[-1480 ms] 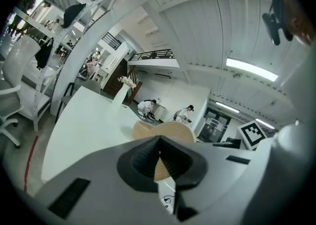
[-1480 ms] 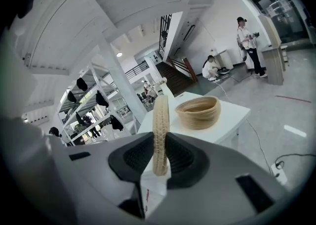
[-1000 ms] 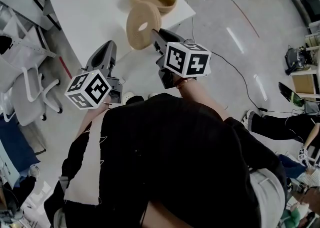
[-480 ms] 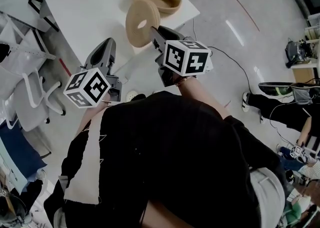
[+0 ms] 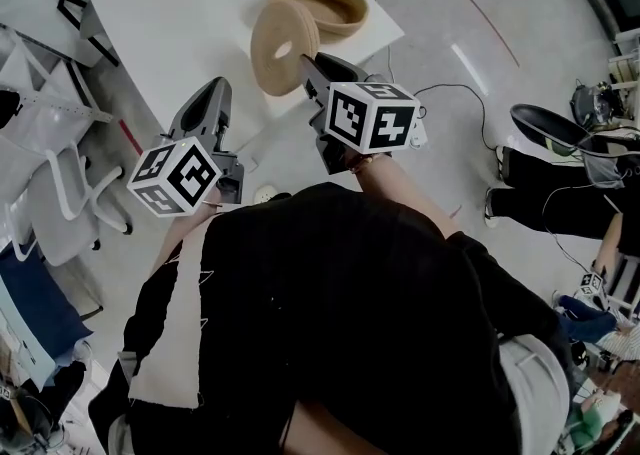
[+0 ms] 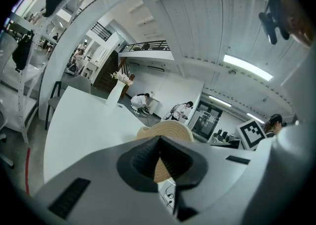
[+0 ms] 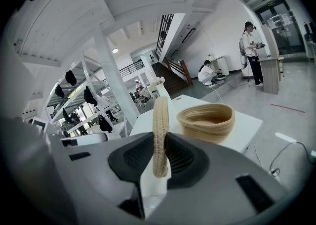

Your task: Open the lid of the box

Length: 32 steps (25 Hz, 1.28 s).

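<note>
White table (image 5: 180,23) in a big open hall stretches ahead of both claws. Pinched edge-on in the right claw (image 7: 159,156), the lid (image 7: 160,120) stands upright between its pads, lifted clear of the box (image 7: 206,121), which sits open on the table just beyond and to that claw's right. Off to the lid's left, the left claw (image 6: 159,145) is pressed together on nothing. Both pieces are tan coiled weave, the lid a round disc with a centre hole. Opening looks done; the next move, I judge, calls for laying the lid flat and releasing it.
</note>
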Available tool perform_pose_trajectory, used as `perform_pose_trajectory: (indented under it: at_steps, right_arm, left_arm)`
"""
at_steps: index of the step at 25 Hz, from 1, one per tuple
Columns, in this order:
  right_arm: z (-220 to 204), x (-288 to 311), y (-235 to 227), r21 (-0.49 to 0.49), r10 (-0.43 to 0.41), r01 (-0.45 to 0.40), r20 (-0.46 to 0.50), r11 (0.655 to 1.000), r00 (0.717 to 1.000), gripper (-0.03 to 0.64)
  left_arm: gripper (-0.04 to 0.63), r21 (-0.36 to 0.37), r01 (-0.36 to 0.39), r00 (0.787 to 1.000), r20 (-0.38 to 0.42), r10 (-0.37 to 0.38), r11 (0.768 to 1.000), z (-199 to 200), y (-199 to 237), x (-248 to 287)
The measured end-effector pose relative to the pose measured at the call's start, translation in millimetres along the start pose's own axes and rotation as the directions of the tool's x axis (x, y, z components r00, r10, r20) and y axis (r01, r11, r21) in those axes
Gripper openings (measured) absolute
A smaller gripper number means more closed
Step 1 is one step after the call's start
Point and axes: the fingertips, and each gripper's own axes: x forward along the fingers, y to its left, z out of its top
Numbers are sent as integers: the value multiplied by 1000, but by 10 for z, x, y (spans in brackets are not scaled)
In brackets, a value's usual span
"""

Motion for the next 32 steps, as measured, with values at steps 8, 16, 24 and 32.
perform_pose_trajectory:
  at_steps: [8, 16, 24, 32]
  right_arm:
    - [-14, 34, -14, -4, 4, -4, -8, 1000, 1000, 77]
    - [-39, 55, -52, -6, 6, -6, -13, 1000, 1000, 77]
    - [4, 52, -98, -18, 6, -6, -15, 1000, 1000, 77]
    - [-22, 58, -135, -29, 5, -5, -21, 1000, 1000, 77]
  left_arm:
    - [9, -2, 1, 1000, -5, -1, 1000, -18, -3, 43]
    - [9, -2, -2, 1000, -5, 2, 1000, -44, 1, 75]
    - [9, -5, -2, 1000, -7, 2, 1000, -47, -36, 136]
    - [9, -5, -3, 1000, -9, 3, 1000, -77, -47, 165]
